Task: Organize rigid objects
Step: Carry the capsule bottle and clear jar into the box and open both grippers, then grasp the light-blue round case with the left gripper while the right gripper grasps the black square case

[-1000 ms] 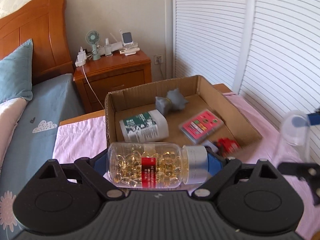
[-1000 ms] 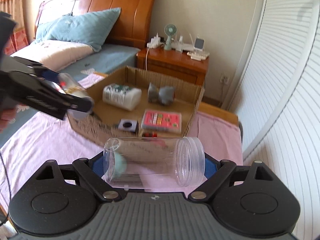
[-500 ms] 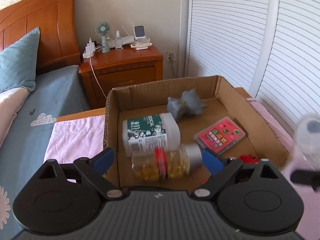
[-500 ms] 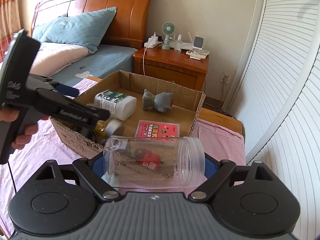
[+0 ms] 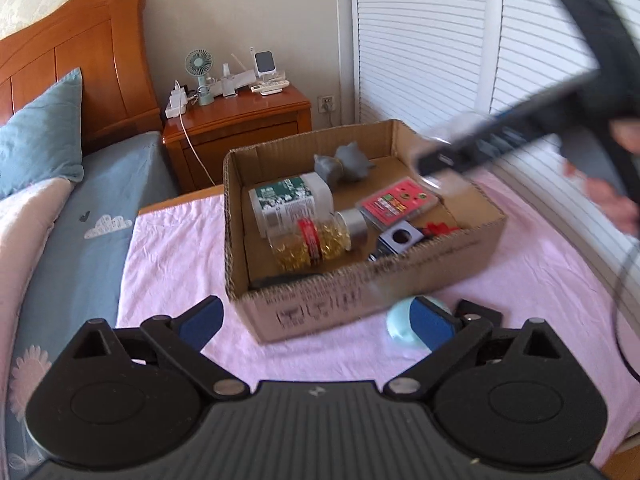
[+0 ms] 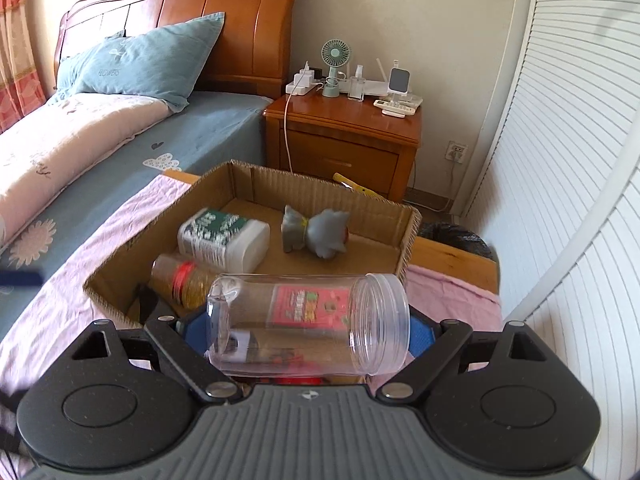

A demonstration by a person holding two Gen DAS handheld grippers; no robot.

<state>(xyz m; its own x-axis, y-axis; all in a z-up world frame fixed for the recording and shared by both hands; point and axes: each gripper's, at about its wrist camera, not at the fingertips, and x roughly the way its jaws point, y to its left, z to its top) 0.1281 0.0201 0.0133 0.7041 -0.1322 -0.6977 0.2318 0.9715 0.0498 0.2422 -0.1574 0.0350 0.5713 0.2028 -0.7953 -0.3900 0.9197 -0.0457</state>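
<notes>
The right gripper [image 6: 308,330] is clamping a clear empty jar [image 6: 308,322] sideways, hovering low-centre over the cardboard box [image 6: 404,236]. The left gripper [image 5: 316,320] is opening, nothing between its jaws. Next: lowering the jar beside the capsule bottle [image 6: 182,280] and letting go.

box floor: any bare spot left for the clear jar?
Free: cardboard box floor at the far right corner, between the grey toy and the right wall. Crowded: near half, with white bottle, capsule bottle, red case and small parts.
</notes>
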